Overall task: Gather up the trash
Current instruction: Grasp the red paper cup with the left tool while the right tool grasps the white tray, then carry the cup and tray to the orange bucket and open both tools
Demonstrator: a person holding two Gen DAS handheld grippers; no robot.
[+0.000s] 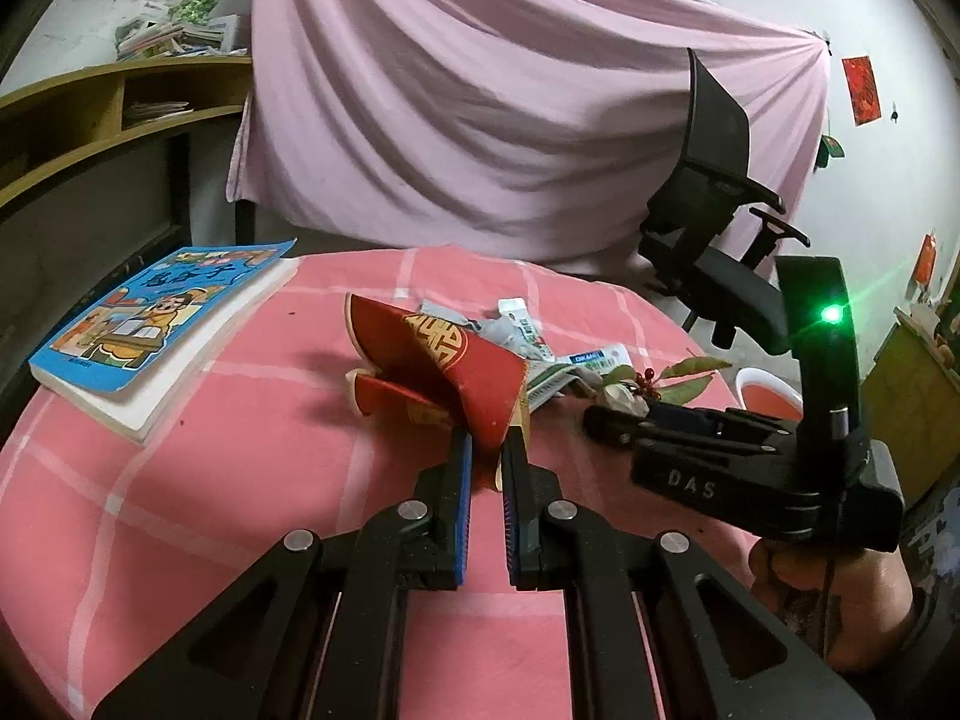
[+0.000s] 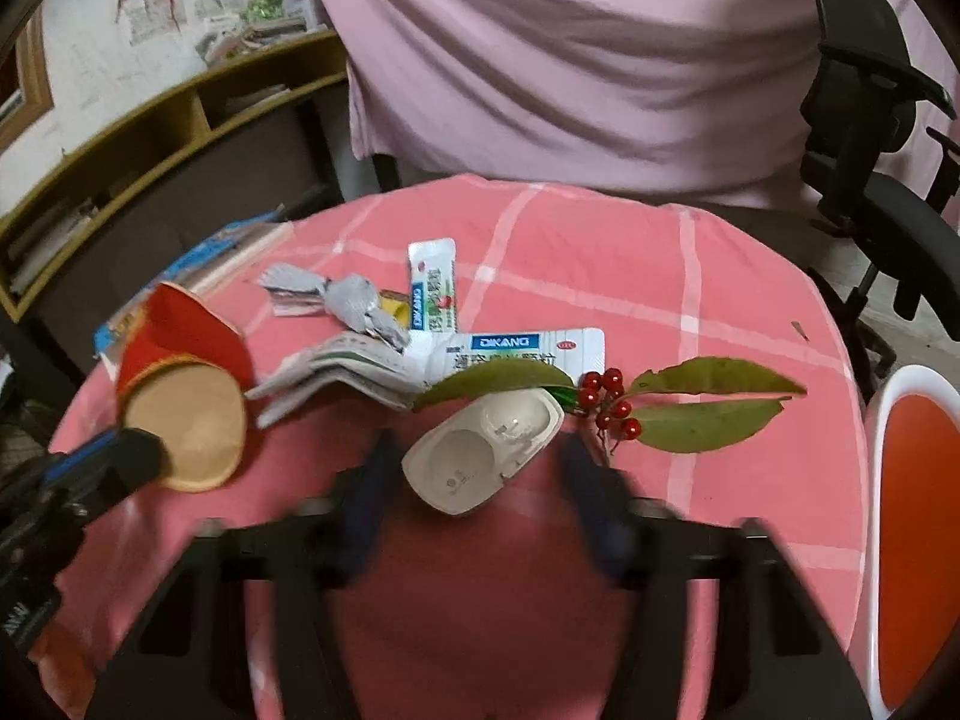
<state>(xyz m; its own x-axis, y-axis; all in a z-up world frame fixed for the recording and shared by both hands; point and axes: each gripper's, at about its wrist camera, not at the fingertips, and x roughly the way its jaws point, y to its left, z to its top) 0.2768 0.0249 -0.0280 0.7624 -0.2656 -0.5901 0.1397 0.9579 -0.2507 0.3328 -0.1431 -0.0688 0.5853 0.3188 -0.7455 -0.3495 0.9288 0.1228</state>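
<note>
My left gripper (image 1: pixel 487 444) is shut on the rim of a red paper cup (image 1: pixel 456 372) with a gold emblem, tilted above the pink checked tablecloth (image 1: pixel 240 510). The cup also shows in the right wrist view (image 2: pixel 186 396), its tan bottom facing the camera. My right gripper (image 2: pixel 474 456) is open, blurred, its fingers either side of a white plastic case (image 2: pixel 480 456). Behind it lie sachets (image 2: pixel 528 348), folded paper (image 2: pixel 336 372), a crumpled grey wrapper (image 2: pixel 354 300) and a leafy twig with red berries (image 2: pixel 612 402).
A blue children's book (image 1: pixel 150 330) lies at the table's left. A black office chair (image 1: pixel 714 180) stands behind right, a pink sheet (image 1: pixel 480 90) hangs behind. A white and orange chair (image 2: pixel 918 510) is at the right edge. Wooden shelves (image 1: pixel 90 120) stand left.
</note>
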